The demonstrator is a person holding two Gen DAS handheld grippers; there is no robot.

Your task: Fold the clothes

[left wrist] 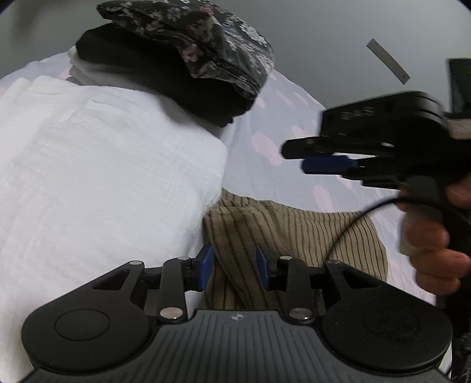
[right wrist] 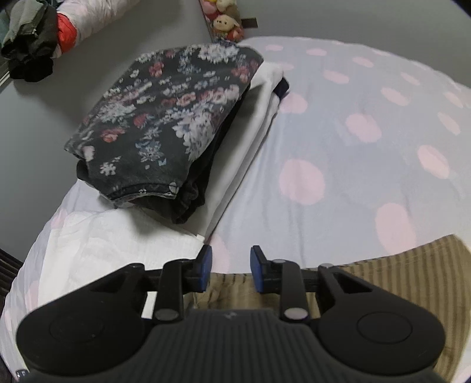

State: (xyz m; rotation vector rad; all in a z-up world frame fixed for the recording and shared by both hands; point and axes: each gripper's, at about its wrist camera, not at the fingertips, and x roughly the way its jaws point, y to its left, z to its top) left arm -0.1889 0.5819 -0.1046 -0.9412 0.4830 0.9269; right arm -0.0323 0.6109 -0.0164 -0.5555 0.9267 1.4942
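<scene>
A tan striped garment [left wrist: 294,232] lies on the polka-dot bed cover [left wrist: 294,182]. My left gripper [left wrist: 234,266] is open, its blue pads either side of a raised fold of the garment. My right gripper [right wrist: 230,269] is open and empty above the garment's edge [right wrist: 397,271]; it also shows in the left wrist view [left wrist: 326,163], held in a hand. A folded white textured cloth [left wrist: 97,165] lies left of the garment. A stack with a dark floral garment [right wrist: 167,112] on top of black clothing [right wrist: 194,179] sits behind it.
A grey wall [right wrist: 38,126] runs behind the bed cover [right wrist: 353,132]. Hanging clothes [right wrist: 29,38] and soft toys [right wrist: 225,20] are at the far back. A grey strip [left wrist: 387,60] is stuck on the wall.
</scene>
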